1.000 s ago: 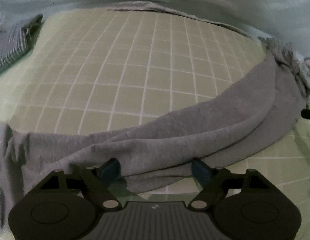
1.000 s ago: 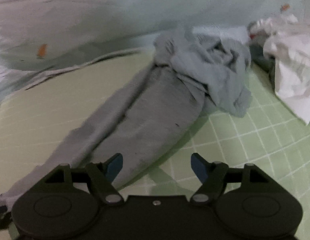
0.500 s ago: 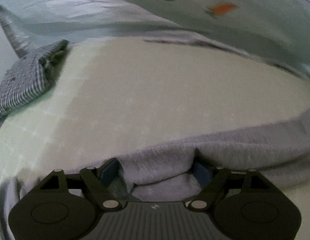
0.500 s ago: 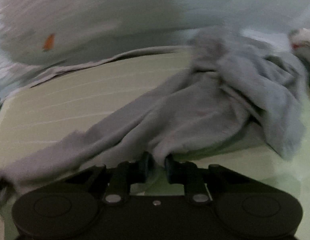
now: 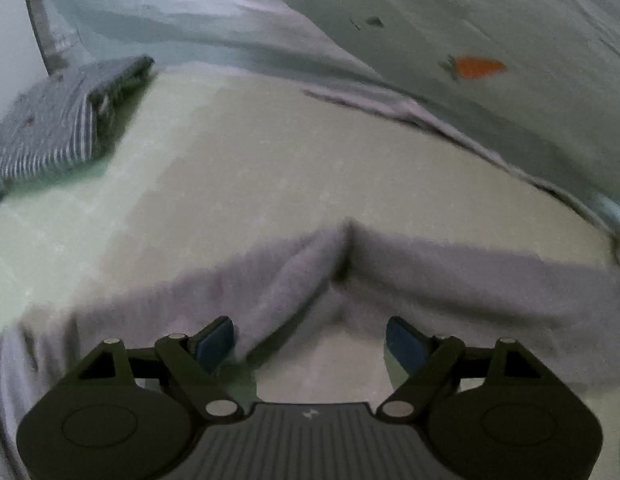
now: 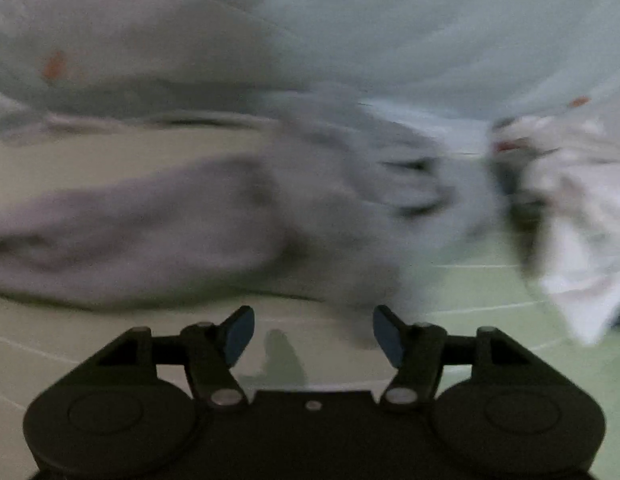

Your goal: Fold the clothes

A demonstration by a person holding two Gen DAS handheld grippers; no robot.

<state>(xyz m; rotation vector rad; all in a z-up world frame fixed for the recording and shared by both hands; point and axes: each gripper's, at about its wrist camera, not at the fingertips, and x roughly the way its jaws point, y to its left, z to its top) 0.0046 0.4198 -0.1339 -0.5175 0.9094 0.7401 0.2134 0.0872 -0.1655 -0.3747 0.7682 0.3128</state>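
The left gripper (image 5: pixel 310 338) stands spread wide over a grey garment (image 5: pixel 450 276) that lies in a long band across the pale green gridded mat (image 5: pixel 250 168). Between its blue pads (image 5: pixel 216 342) a raised fold of the grey cloth runs up to a peak, with a dark crease just beyond it. The fold's lower edge lies close against the left pad — whether it touches is hard to tell — and the right-hand pad stands clear, with bare mat showing beside it. Nothing is pinched.

The right gripper (image 6: pixel 313 332) has just been opening; its jaws now stand well apart (less wide than the left's), with only mat and a small shadow between the pads (image 6: pixel 238 334). The same grey garment (image 6: pixel 142 236) lies just ahead of it, stretched out to the left side of the view and bunched into a blurred heap near the middle. Its nearest edge comes down close to the right-hand pad, but the blur hides whether they meet.

Further off: a folded striped garment (image 5: pixel 50 128) at the mat's far left corner, a crumpled white cloth (image 6: pixel 570 220) on the right — and behind everything a pale sheet with a carrot print (image 5: pixel 478 67).
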